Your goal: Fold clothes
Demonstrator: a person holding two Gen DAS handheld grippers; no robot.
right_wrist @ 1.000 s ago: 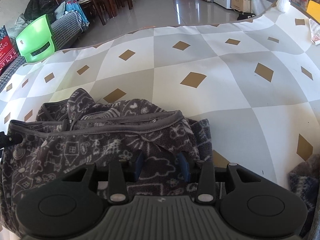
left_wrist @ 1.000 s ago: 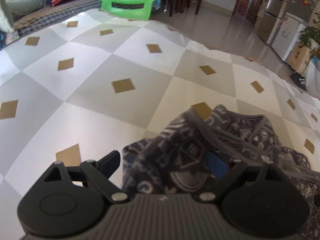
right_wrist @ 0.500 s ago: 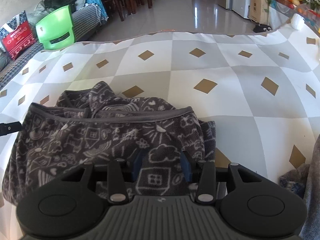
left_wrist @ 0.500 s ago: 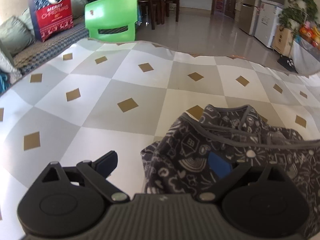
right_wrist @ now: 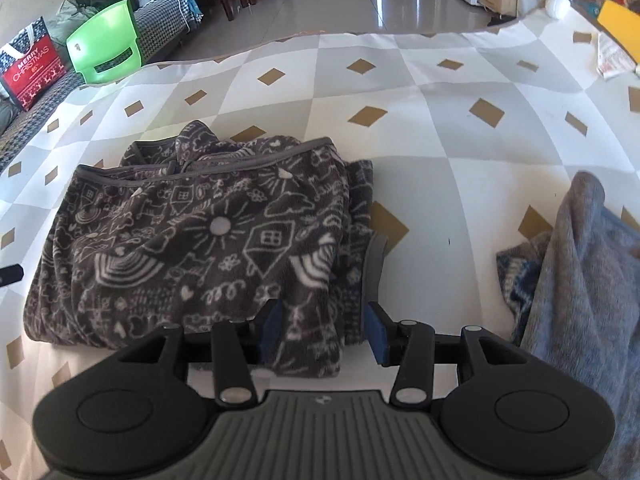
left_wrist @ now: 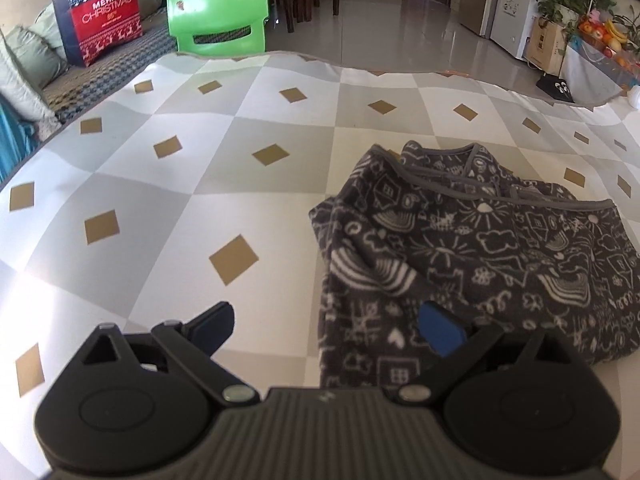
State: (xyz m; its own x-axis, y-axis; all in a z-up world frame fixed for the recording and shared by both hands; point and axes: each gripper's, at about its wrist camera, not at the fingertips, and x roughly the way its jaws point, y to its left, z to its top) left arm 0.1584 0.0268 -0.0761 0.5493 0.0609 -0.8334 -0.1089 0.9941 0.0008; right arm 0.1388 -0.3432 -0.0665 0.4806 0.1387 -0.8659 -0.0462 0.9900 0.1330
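Folded dark patterned fleece garment (right_wrist: 192, 248) lying flat on the checked cloth (left_wrist: 160, 200), more of it in view than a second ago, both cameras now higher and farther back. Left gripper (left_wrist: 332, 326) spread wide, jaws just opened further, holding nothing, one pad over bare cloth left of the garment, the other above its near left corner. Right gripper (right_wrist: 324, 330) partly parted, jaws just opening, straddling the garment's near right corner, pads apparently clear of the fleece. Grey towel (right_wrist: 580, 280) well right of the garment. Bare cloth left of and beyond the garment, up to the wavy far edge; green chair (left_wrist: 218, 16) past that edge.
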